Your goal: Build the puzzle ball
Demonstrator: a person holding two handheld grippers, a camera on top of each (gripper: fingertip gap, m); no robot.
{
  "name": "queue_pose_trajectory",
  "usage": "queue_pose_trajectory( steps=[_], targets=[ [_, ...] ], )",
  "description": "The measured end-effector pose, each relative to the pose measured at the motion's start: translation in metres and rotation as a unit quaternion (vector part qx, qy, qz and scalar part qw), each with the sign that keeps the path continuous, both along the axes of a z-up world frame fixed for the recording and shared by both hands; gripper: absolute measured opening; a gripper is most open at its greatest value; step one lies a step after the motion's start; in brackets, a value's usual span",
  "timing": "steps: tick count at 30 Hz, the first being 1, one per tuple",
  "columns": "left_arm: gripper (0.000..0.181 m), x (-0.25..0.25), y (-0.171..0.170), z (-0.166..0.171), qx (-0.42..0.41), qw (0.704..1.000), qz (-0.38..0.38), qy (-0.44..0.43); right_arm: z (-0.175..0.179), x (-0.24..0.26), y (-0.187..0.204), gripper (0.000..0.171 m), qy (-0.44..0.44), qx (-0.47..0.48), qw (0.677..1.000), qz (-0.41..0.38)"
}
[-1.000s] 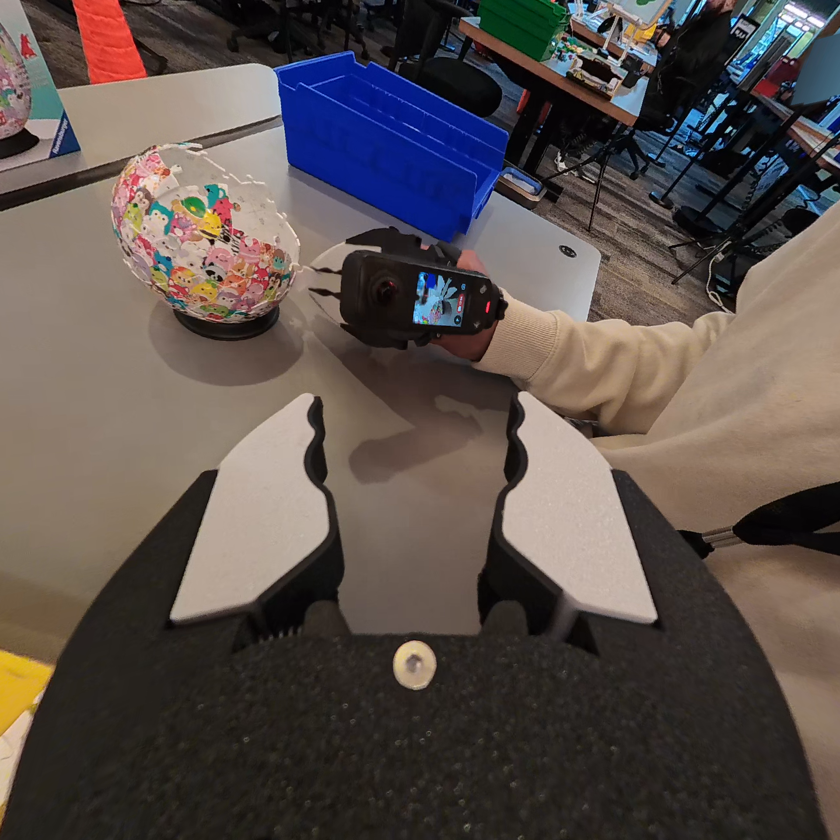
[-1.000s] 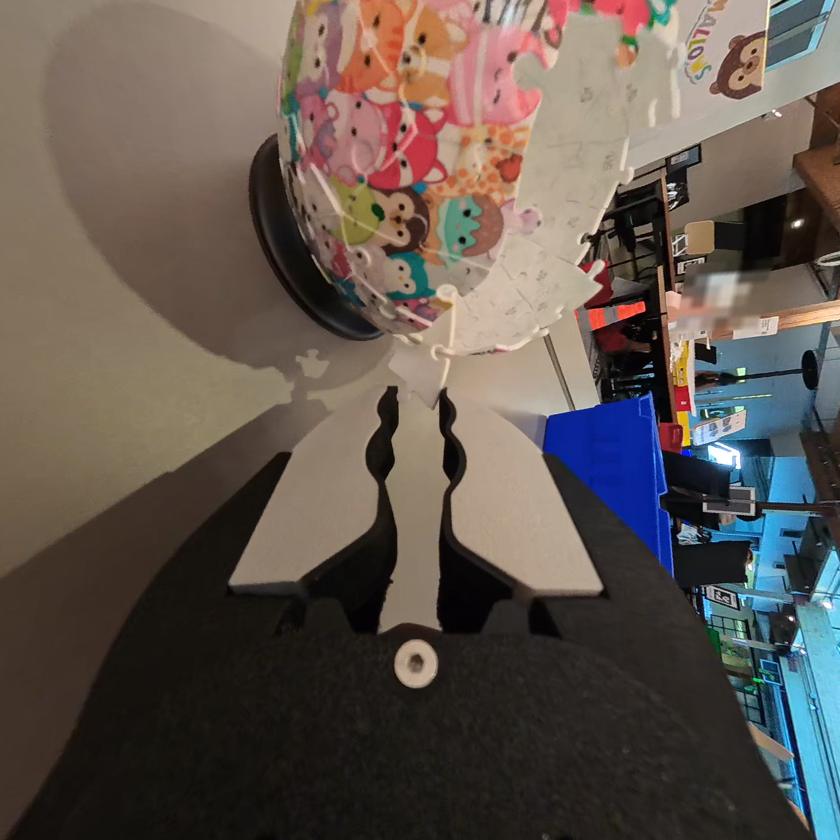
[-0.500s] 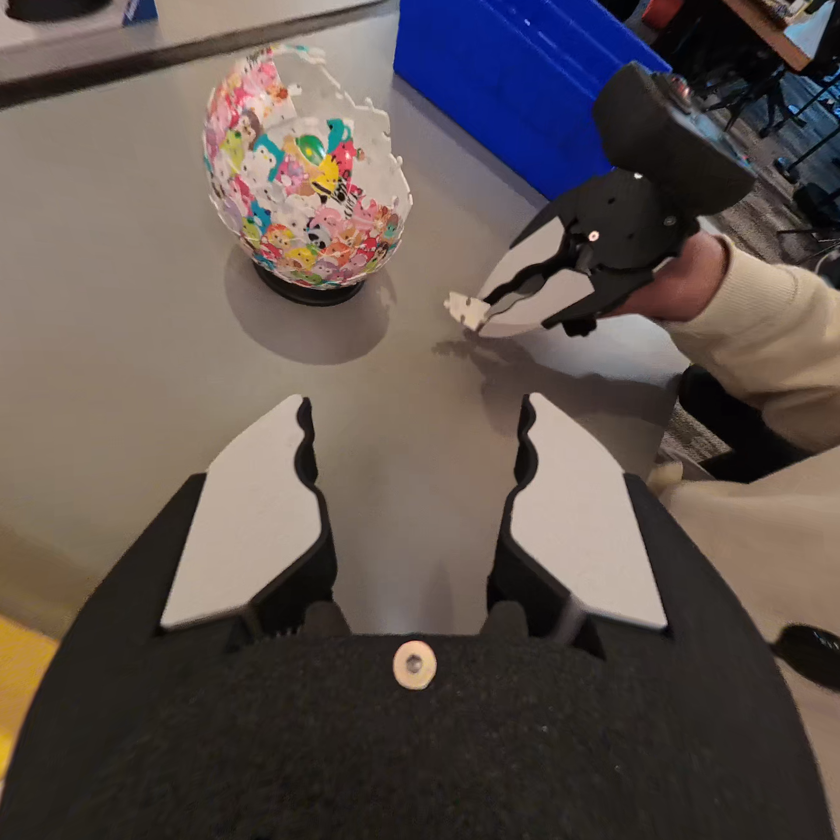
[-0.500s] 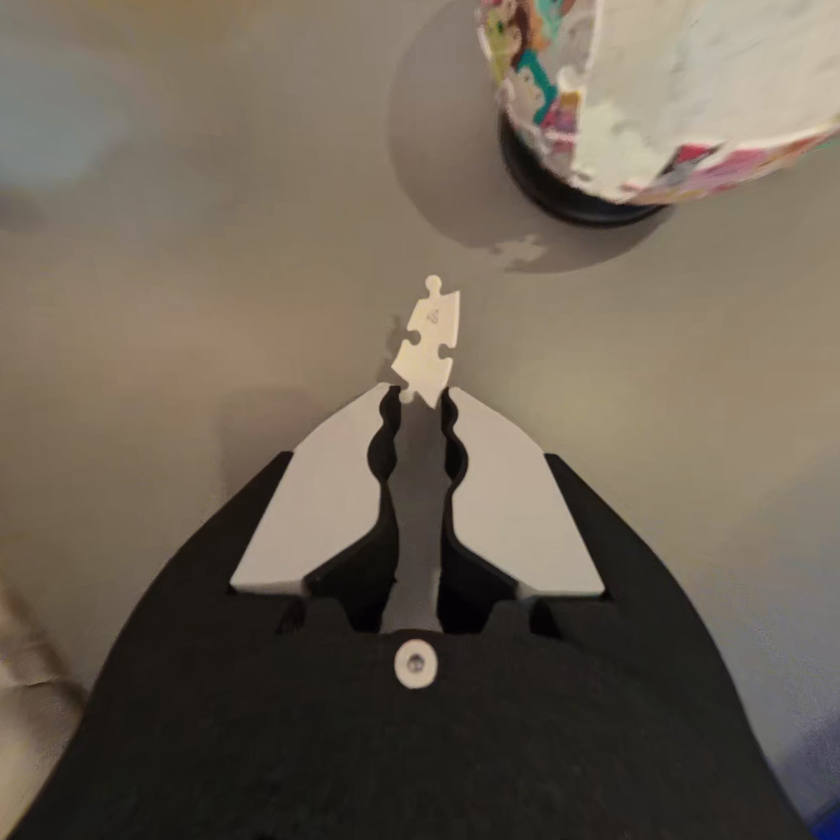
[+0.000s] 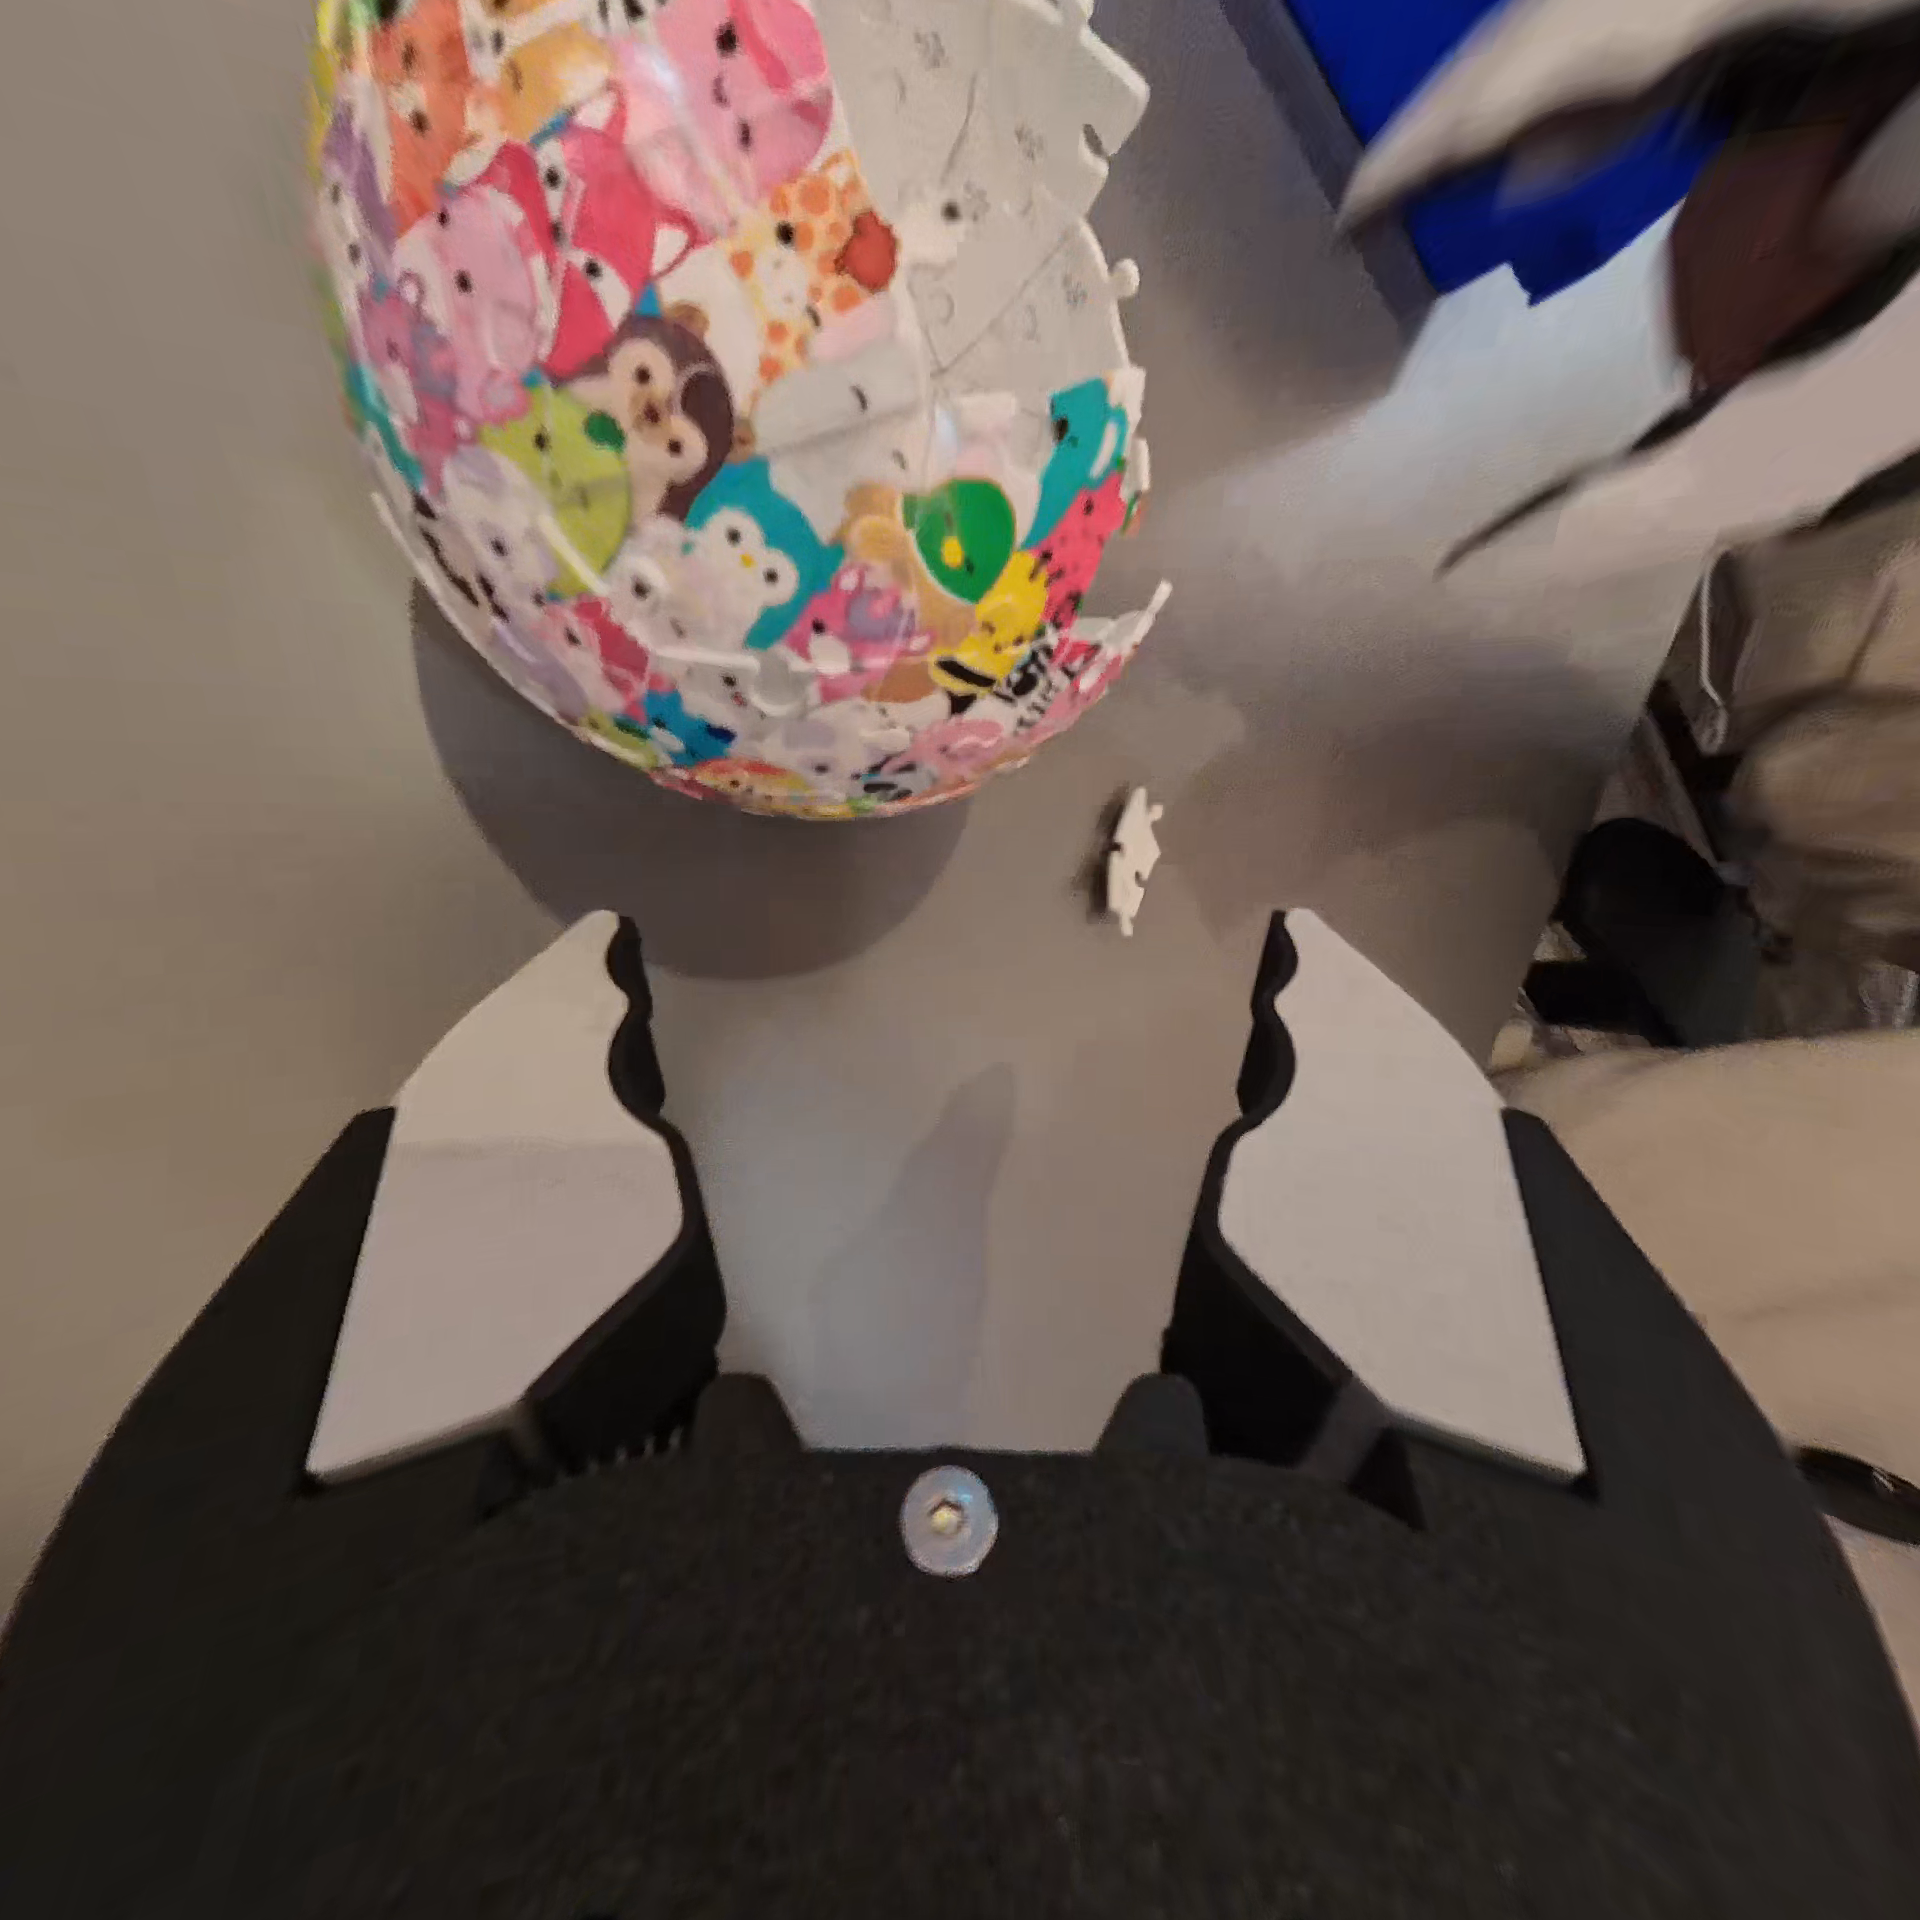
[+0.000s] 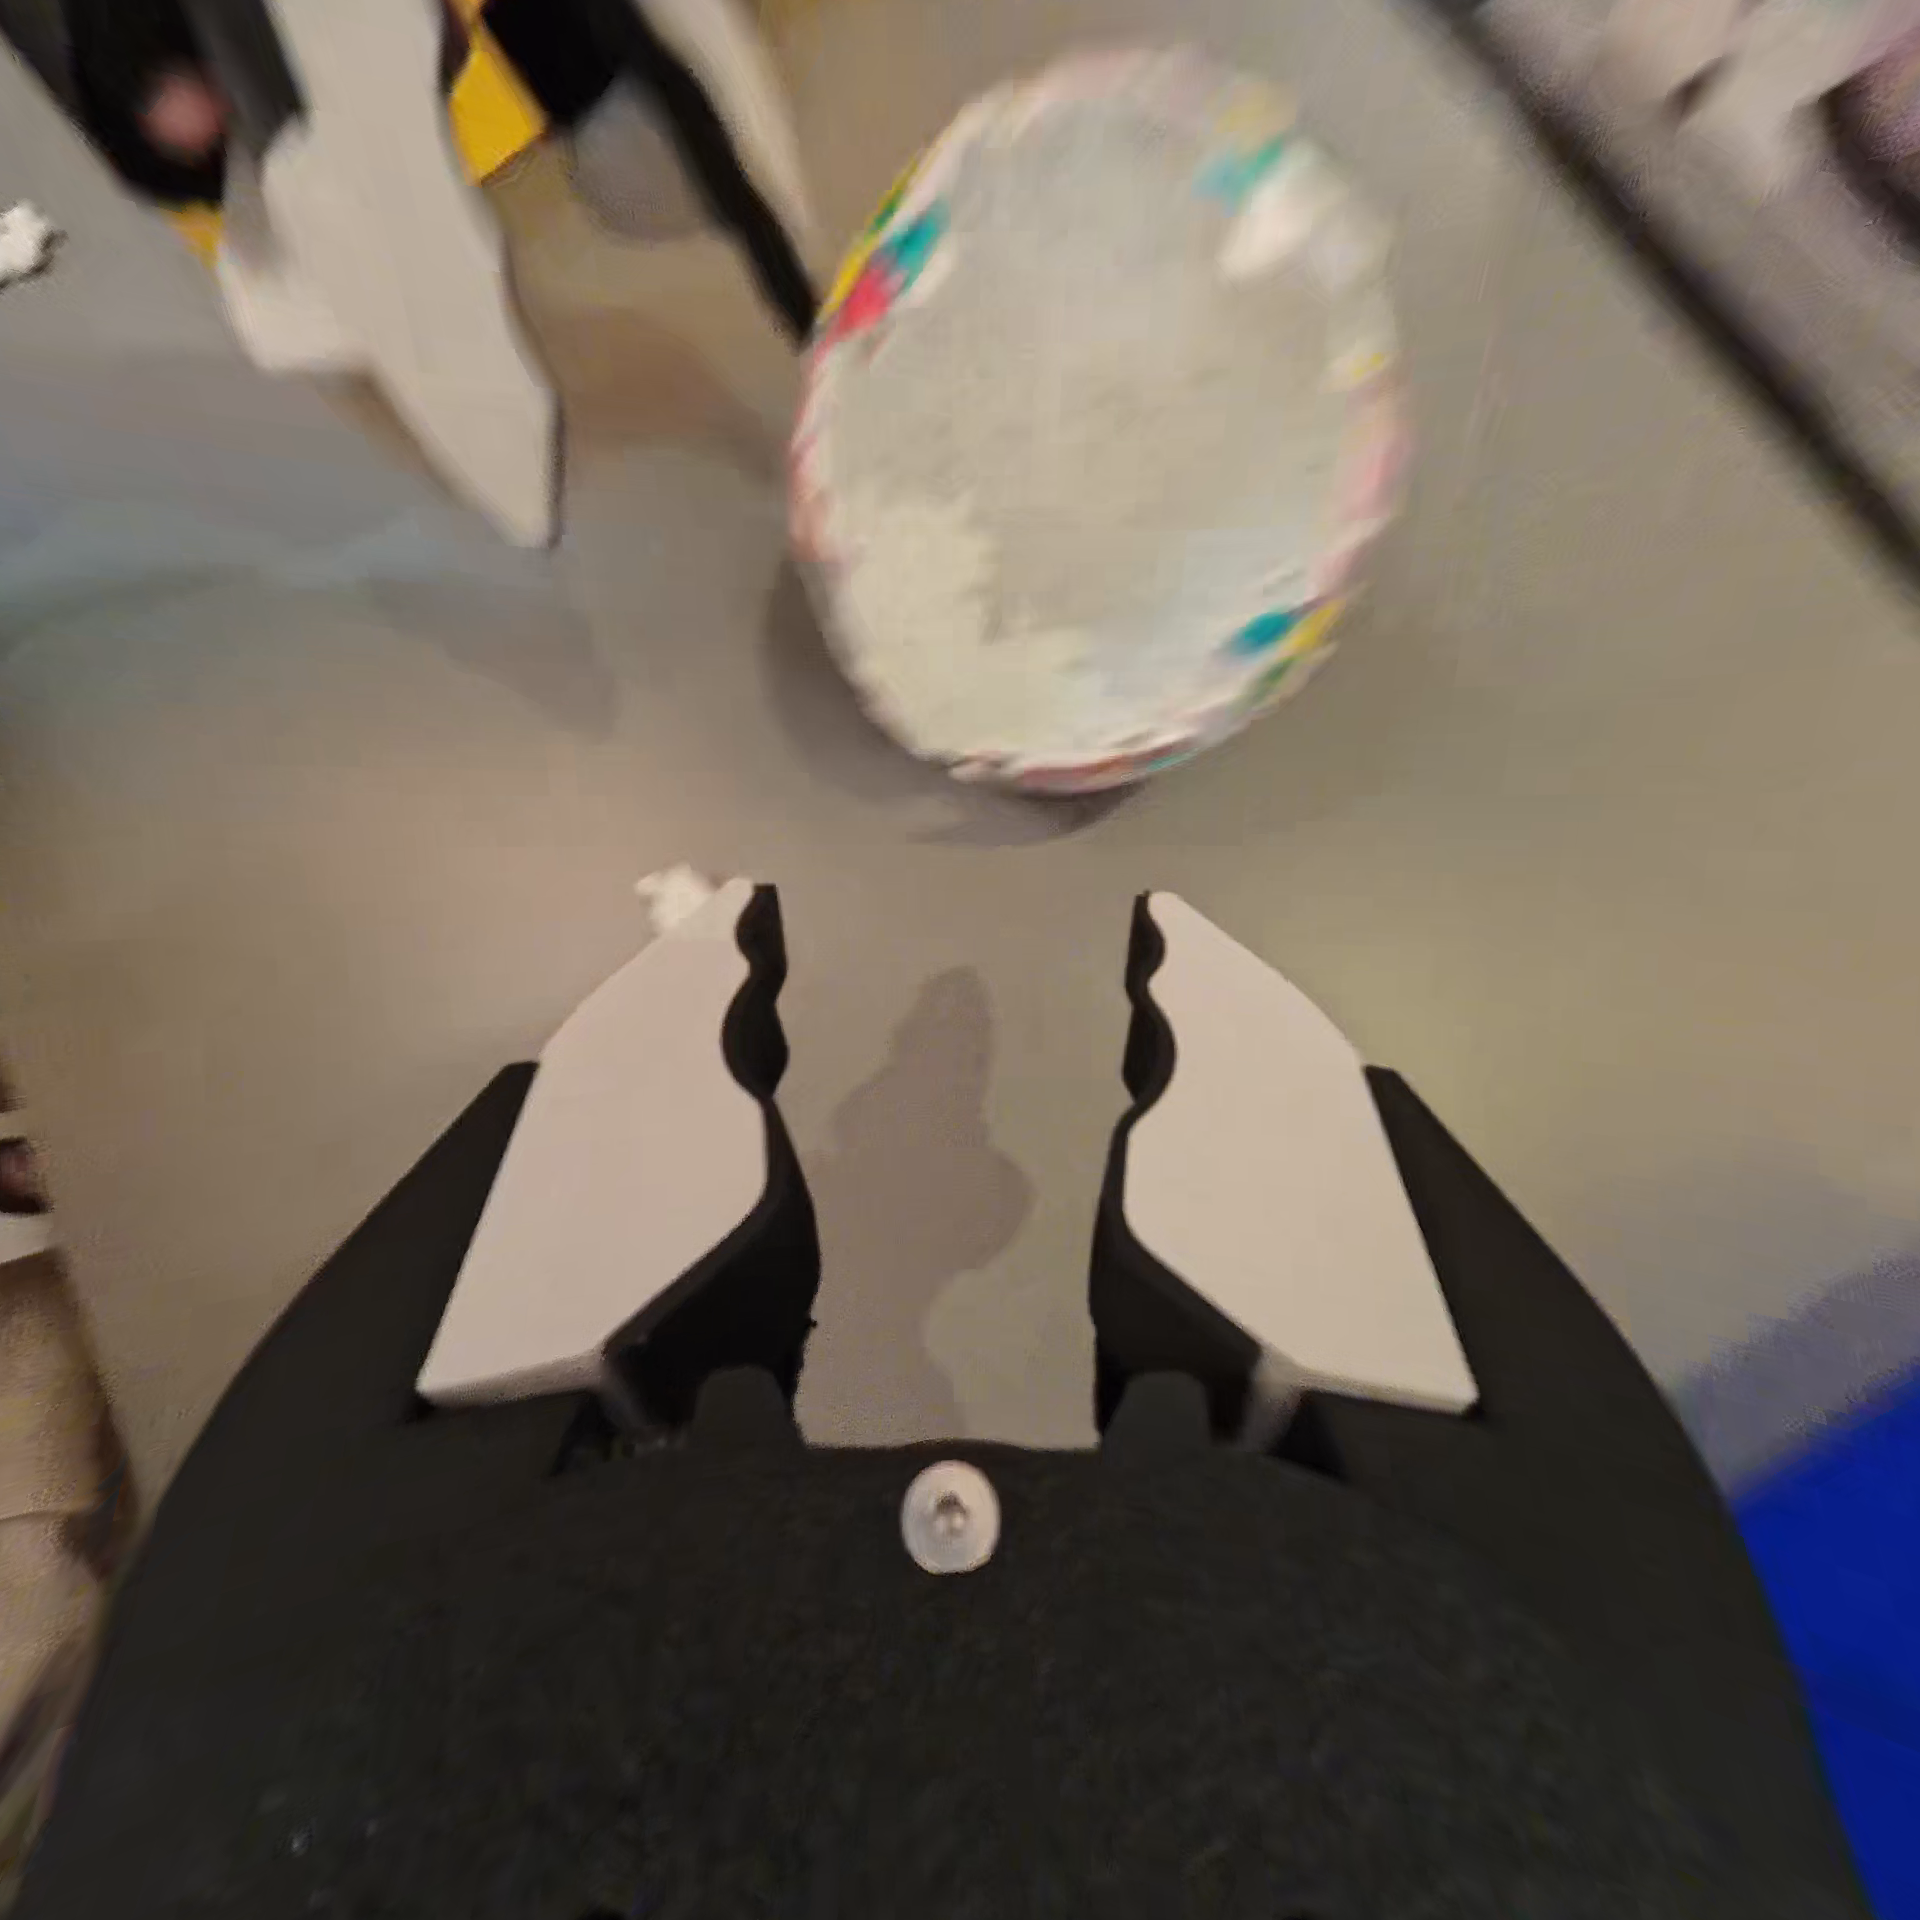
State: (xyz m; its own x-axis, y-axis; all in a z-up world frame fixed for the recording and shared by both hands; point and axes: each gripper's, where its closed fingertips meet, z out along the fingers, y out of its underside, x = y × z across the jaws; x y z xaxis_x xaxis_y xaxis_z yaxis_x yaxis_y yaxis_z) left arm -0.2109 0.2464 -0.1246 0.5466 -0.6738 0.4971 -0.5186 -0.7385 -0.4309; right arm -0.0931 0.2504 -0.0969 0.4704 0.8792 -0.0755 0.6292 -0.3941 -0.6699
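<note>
On the grey table (image 5: 208, 727), seen from the left wrist view, one half-built puzzle ball (image 5: 727, 416) sits as an open shell of bright cartoon pieces, its jagged white rim turned up and to the right, and one loose puzzle piece (image 5: 1127, 862) lies white side up just beside it. The left gripper (image 5: 945, 935) hangs over the table with its jaws wide apart and nothing between them. A blurred right gripper (image 5: 1662, 312) sweeps across the top right corner, with one blue bin (image 5: 1403, 62) behind it. From the right wrist view the picture is smeared with motion: the right gripper (image 6: 951, 899) is spread and empty, the ball (image 6: 1091, 436) lies ahead showing its white inside, and one white piece (image 6: 681, 899) peeks out at the left fingertip, likely the same one, though whether it touches I cannot tell. Another white scrap (image 6: 21, 244) shows at the far left edge, so perhaps two loose pieces. I would worry that either gripper, moving this fast, knocks the fragile rim and pops joined pieces loose, or skids the flat piece away instead of pinching it.
</note>
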Motion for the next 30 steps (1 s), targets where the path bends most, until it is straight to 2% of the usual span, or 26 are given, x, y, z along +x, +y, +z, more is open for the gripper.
queue_pose_trajectory(
  steps=[2,4,7,10,12,15,21,25,30],
  targets=[
    [0.114,0.005,0.003,-0.001,-0.024,1.0,-0.005,0.002,0.025,0.013,0.034,0.066,-0.024,0.006,1.0,-0.001],
    [0.118,0.01,0.003,-0.002,-0.044,0.999,-0.016,0.01,0.022,0.017,0.055,0.067,-0.079,-0.028,0.995,0.049],
    [0.118,0.016,0.001,-0.006,-0.049,0.997,-0.042,0.042,-0.004,0.021,0.062,0.068,-0.19,-0.08,0.962,0.179],
    [0.117,0.011,0.003,-0.017,-0.042,0.991,-0.073,0.104,-0.031,0.019,0.072,0.07,-0.267,-0.057,0.917,0.291],
    [0.113,0.008,0.007,-0.023,-0.035,0.986,-0.092,0.134,-0.052,0.012,0.078,0.068,-0.286,-0.054,0.897,0.332],
    [0.11,0.005,0.017,-0.029,-0.021,0.984,-0.1,0.149,-0.072,-0.004,0.079,0.069,-0.252,-0.071,0.897,0.357],
    [0.107,0.007,0.029,-0.033,-0.007,0.988,-0.089,0.127,-0.075,-0.021,0.072,0.074,-0.171,-0.06,0.911,0.372],
    [0.106,0.009,0.033,-0.034,0.01,0.989,-0.08,0.123,-0.077,-0.022,0.076,0.073,-0.177,-0.013,0.912,0.37],
    [0.105,0.005,0.04,-0.035,0.091,0.983,-0.067,0.145,-0.074,-0.027,0.085,0.072,-0.184,0.081,0.914,0.352]
  ],
)
